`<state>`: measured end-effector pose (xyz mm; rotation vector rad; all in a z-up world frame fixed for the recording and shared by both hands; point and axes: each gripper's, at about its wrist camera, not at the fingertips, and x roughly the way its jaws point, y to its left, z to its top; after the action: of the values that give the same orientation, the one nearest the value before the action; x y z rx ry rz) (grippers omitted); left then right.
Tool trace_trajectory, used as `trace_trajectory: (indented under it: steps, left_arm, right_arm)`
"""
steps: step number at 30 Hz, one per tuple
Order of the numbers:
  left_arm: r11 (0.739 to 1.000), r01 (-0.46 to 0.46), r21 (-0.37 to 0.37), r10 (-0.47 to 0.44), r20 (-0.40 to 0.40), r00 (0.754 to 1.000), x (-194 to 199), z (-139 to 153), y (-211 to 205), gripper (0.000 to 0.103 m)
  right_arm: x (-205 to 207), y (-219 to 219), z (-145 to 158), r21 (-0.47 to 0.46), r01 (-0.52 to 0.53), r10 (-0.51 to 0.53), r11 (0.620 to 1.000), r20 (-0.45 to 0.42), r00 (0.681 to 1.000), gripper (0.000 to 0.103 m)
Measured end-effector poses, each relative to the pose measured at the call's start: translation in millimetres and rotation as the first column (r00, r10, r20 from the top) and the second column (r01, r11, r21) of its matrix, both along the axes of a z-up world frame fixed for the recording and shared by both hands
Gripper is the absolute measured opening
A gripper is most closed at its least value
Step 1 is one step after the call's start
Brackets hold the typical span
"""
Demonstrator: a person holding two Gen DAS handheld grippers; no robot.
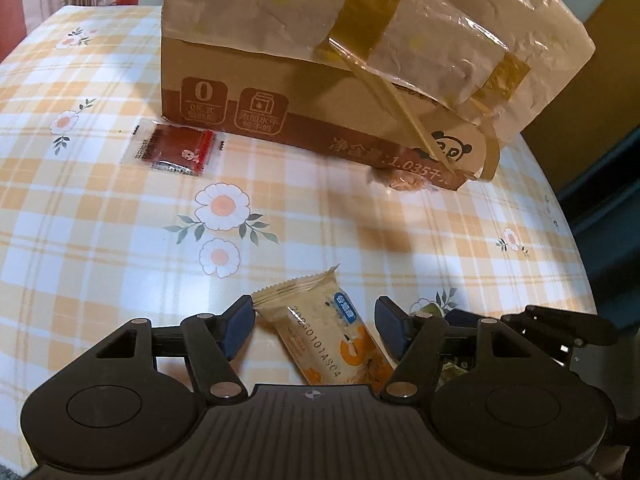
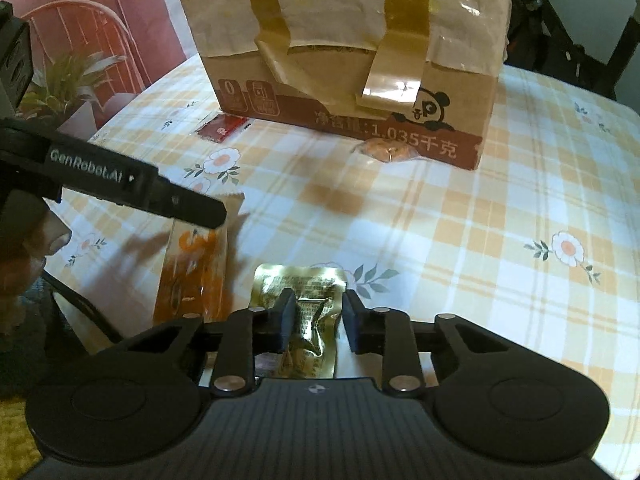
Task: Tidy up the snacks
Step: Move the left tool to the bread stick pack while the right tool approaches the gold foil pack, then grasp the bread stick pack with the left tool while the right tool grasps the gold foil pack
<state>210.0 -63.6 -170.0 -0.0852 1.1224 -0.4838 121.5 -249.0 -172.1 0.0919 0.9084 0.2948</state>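
A cream and orange snack bar (image 1: 332,336) lies between the open jaws of my left gripper (image 1: 315,326), with a gap on the right side. It also shows in the right wrist view (image 2: 192,272), under my left gripper's finger (image 2: 168,196). My right gripper (image 2: 318,320) is shut on a gold foil packet (image 2: 308,312) low over the table. A red sachet (image 1: 176,150) (image 2: 222,128) lies by the cardboard box (image 1: 320,80) (image 2: 352,60). A round wrapped pastry (image 1: 404,180) (image 2: 390,150) rests against the box front.
The table has a yellow checked cloth with flowers (image 1: 120,220) (image 2: 460,220). The box stands at the back, taped and covered in plastic. A potted plant (image 2: 72,76) and a red chair (image 2: 100,28) stand beyond the table's left edge.
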Motion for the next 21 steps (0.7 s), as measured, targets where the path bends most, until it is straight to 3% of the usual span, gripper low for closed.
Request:
trace_trajectory:
  steps: [1,2,3,5,6,9,12,15,21]
  left_arm:
    - [1.0,0.001,0.001,-0.001,0.007,1.0,0,-1,0,0.066]
    - [1.0,0.0,0.004,0.0,0.017,1.0,-1,-1,0,0.056]
    - [1.0,-0.001,0.004,0.001,0.02,1.0,1,-3,0,0.054]
    - [1.0,-0.008,-0.014,0.008,0.023,1.0,3,-4,2,0.053]
    - [1.0,-0.01,-0.018,0.011,0.026,1.0,5,-5,3,0.053]
    - [1.0,-0.017,-0.022,0.017,0.036,0.999,9,-5,2,0.051]
    - [1.0,-0.017,-0.02,0.018,0.05,0.999,15,-5,0,0.049]
    - [1.0,-0.022,-0.011,0.022,0.068,0.997,25,-5,-1,0.049]
    - [0.999,-0.036,-0.011,0.037,0.131,0.991,44,1,-2,0.051]
  right_arm:
    - [0,1,0,-0.011,-0.002,0.002,1.0,0.012,1.0,0.027]
    - [1,2,-1,-0.02,-0.002,0.003,1.0,0.021,1.0,0.027]
    - [1,2,-2,-0.028,-0.002,0.003,1.0,0.03,1.0,0.027]
    - [2,2,-4,-0.058,0.01,-0.007,0.998,0.047,0.999,0.022]
    - [2,2,-5,-0.076,0.014,-0.01,0.997,0.056,0.998,0.013]
    - [3,-2,-6,-0.053,0.029,-0.026,0.998,0.05,0.998,0.011]
    - [0,-4,-4,-0.038,0.046,-0.044,0.998,0.056,0.997,0.014]
    - [-3,-4,1,-0.018,0.044,-0.043,0.999,0.067,0.997,0.025]
    - [-5,0,7,-0.004,0.02,-0.02,1.0,0.047,0.999,0.028]
